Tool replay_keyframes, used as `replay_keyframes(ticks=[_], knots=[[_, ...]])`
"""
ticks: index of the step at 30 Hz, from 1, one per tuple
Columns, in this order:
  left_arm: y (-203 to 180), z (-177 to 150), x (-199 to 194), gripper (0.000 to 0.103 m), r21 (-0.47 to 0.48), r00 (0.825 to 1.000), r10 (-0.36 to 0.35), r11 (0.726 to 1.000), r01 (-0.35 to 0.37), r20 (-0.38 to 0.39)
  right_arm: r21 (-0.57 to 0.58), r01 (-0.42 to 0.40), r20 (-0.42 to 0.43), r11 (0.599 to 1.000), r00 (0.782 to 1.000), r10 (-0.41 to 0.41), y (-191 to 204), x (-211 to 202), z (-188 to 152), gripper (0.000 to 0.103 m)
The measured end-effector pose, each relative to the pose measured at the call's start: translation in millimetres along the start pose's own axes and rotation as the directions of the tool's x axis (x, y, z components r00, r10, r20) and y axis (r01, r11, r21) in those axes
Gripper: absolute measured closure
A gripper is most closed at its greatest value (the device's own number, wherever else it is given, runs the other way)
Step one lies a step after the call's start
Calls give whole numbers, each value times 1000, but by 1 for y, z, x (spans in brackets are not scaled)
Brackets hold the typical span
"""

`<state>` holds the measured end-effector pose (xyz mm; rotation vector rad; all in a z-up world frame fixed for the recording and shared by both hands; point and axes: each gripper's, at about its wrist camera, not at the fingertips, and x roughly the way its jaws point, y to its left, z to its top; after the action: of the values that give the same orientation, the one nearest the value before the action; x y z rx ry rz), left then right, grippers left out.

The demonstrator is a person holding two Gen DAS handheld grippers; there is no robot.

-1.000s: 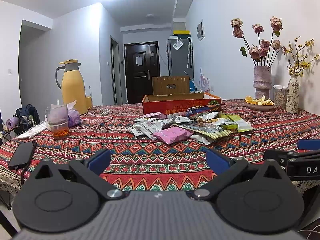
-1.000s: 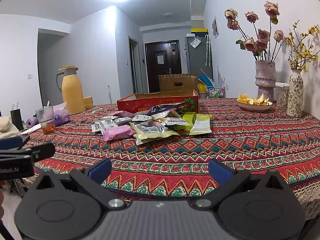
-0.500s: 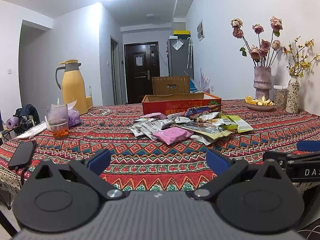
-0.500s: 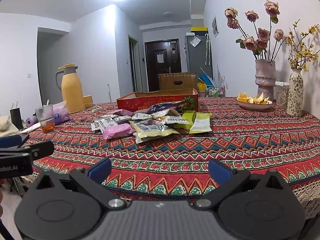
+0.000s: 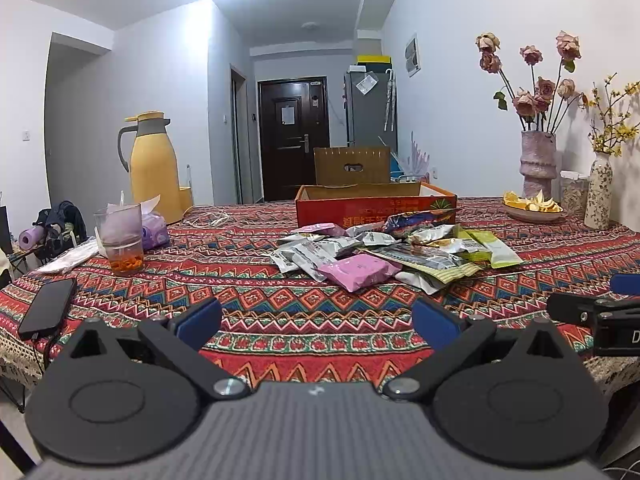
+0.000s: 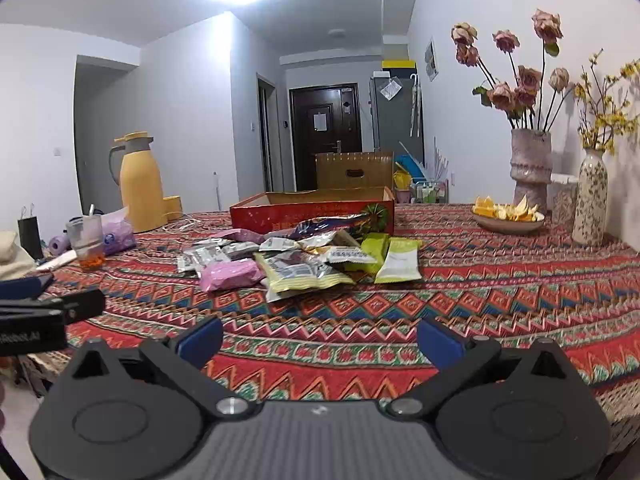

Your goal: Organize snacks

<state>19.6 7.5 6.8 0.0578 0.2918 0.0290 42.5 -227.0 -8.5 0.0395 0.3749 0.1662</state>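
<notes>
Little has moved since the earlier frames: both views sit almost unchanged, the right view shifted only slightly.

Left hand-held gripper [image 5: 316, 320]: lower centre of its view, blue pads spread wide, nothing between them, hovering over the near edge of the bench [image 5: 280, 312]. Right hand-held gripper [image 6: 320, 338]: lower centre of its view, likewise wide and empty; its black body also shows at the right edge of the left view [image 5: 600, 316].

Bench: covered in a red zigzag-patterned cloth.

Snack packets [image 5: 384, 250]: loose heap at mid-frame, well apart from both grippers. Nearest item, pink packet [image 5: 358, 270]; behind it silver packets [image 5: 304, 254]; right side, green packets [image 5: 494, 248]. In the right view the pile [image 6: 300, 260] lies centre frame.

Red cardboard box [image 5: 376, 206]: open, just behind the pile, touching its far edge.

Left of frame: glass tumbler [image 5: 120, 238] with orange contents, yellow thermos jug [image 5: 154, 168], black phone [image 5: 48, 314] at the bench edge.

Right of frame: fruit dish [image 5: 532, 208], vase of dried roses [image 5: 538, 164], patterned vase [image 5: 599, 194].
</notes>
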Motion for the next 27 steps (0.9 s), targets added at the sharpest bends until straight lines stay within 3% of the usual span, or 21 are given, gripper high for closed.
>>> replay_keyframes(ticks=[13,22,27], knots=[[12,23,43,0,-17,998,18,1000,-19,-53,-25,3,-14,1000,1000,-3,-12,36,36,0],[19,47,105,0,11,994,10,1000,-9,-107,-43,-19,-46,999,999,17,-11,82,62,0],[22,56,148,0,33,986,1,999,5,-166,-33,-33,-96,999,995,29,-15,118,70,7]])
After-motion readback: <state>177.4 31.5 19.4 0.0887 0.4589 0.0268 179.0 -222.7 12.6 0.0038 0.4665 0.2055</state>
